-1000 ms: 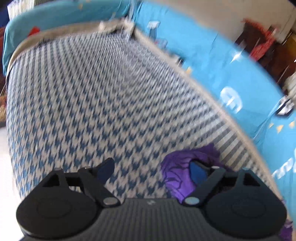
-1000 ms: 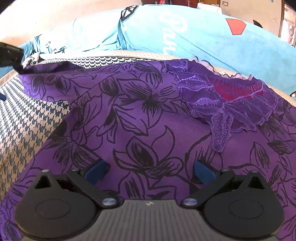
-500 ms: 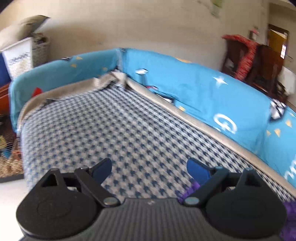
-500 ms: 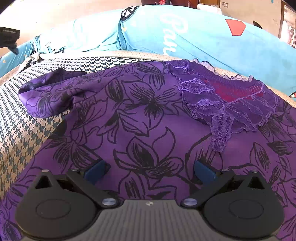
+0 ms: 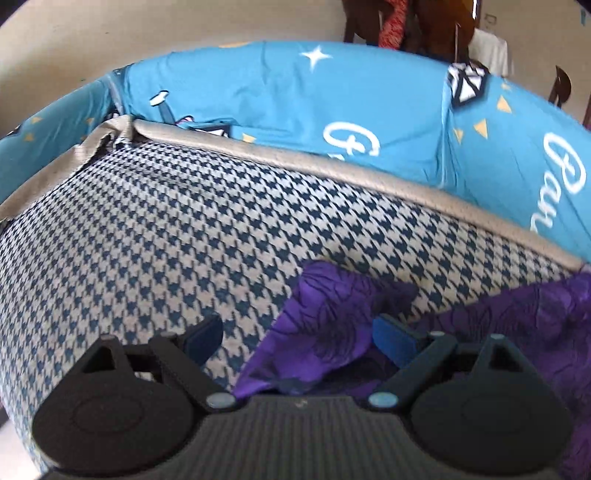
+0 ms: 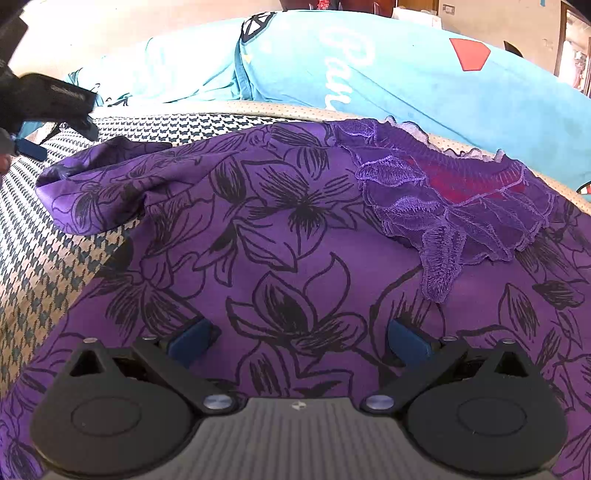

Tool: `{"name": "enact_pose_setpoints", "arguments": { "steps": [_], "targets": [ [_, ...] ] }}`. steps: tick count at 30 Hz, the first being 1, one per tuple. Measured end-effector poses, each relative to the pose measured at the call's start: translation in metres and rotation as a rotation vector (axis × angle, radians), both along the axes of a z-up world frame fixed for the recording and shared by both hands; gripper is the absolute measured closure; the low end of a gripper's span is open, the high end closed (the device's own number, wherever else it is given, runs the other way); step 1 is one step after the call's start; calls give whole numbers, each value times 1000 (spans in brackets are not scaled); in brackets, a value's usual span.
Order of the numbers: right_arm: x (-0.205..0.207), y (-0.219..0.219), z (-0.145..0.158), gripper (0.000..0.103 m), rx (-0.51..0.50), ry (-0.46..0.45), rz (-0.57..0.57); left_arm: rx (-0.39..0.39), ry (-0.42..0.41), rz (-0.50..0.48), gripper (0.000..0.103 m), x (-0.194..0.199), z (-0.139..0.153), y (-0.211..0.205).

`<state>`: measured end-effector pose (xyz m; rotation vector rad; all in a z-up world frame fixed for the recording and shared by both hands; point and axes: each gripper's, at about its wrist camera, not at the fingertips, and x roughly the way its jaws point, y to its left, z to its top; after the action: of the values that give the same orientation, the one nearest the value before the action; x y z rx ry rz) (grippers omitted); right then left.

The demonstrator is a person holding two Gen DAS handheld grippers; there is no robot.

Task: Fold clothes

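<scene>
A purple garment (image 6: 295,229) with black flower outlines lies spread on the houndstooth cushion (image 5: 177,236). Its lace-trimmed neckline (image 6: 450,210) sits toward the back right. The left sleeve (image 6: 99,192) is crumpled at the garment's left edge. My right gripper (image 6: 299,338) stands open low over the garment's body, with nothing between its fingers. My left gripper (image 5: 297,336) is open, and the sleeve end (image 5: 325,321) lies between and below its blue pads. In the right wrist view the left gripper's black body (image 6: 51,98) hangs above the sleeve.
Blue printed cushions (image 5: 332,110) line the back and left side behind a beige piped edge (image 5: 332,173). Bare houndstooth surface stretches left of the garment. Dark wooden chairs (image 5: 424,22) stand beyond the cushions.
The sleeve, stretched out to the left a second ago, was let go and now lies crumpled. My left gripper swung away over the cushion and has come back above the sleeve. The right gripper stayed still.
</scene>
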<state>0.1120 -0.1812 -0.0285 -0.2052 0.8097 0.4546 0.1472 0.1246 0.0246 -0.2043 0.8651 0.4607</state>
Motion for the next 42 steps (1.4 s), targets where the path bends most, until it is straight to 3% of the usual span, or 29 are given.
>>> {"name": "enact_pose_setpoints", "arguments": {
  "steps": [5, 7, 9, 12, 15, 18, 24, 29, 33, 38, 42],
  "targets": [
    [-1, 0, 0, 0, 0, -3, 0, 4, 39, 1, 11, 13, -18, 1],
    [0, 0, 0, 0, 1, -3, -1, 6, 55, 1, 20, 19, -25, 1],
    [0, 0, 0, 0, 1, -4, -1, 7, 66, 5, 44, 23, -31, 2],
    [0, 0, -1, 0, 0, -7, 2, 8, 24, 61, 71, 16, -25, 12],
    [0, 0, -1, 0, 0, -9, 3, 8, -18, 118, 84, 9, -18, 22],
    [0, 1, -1, 0, -2, -11, 0, 26, -85, 207, 84, -4, 0, 36],
    [-1, 1, -1, 0, -2, -13, -2, 144, -208, 425, 84, -37, 38, 60],
    [-1, 1, -1, 0, -3, -14, -4, 186, -234, 549, 83, -54, 55, 69],
    [-2, 2, -1, 0, -3, -17, -6, 75, -197, 513, 56, -52, 47, 79],
    [-2, 1, -1, 0, -3, -18, -5, 8, -146, 517, 50, -53, 31, 87],
    [-2, 2, 2, 0, 1, -8, -1, -4, -121, 523, 35, -52, 25, 93]
  ]
}}
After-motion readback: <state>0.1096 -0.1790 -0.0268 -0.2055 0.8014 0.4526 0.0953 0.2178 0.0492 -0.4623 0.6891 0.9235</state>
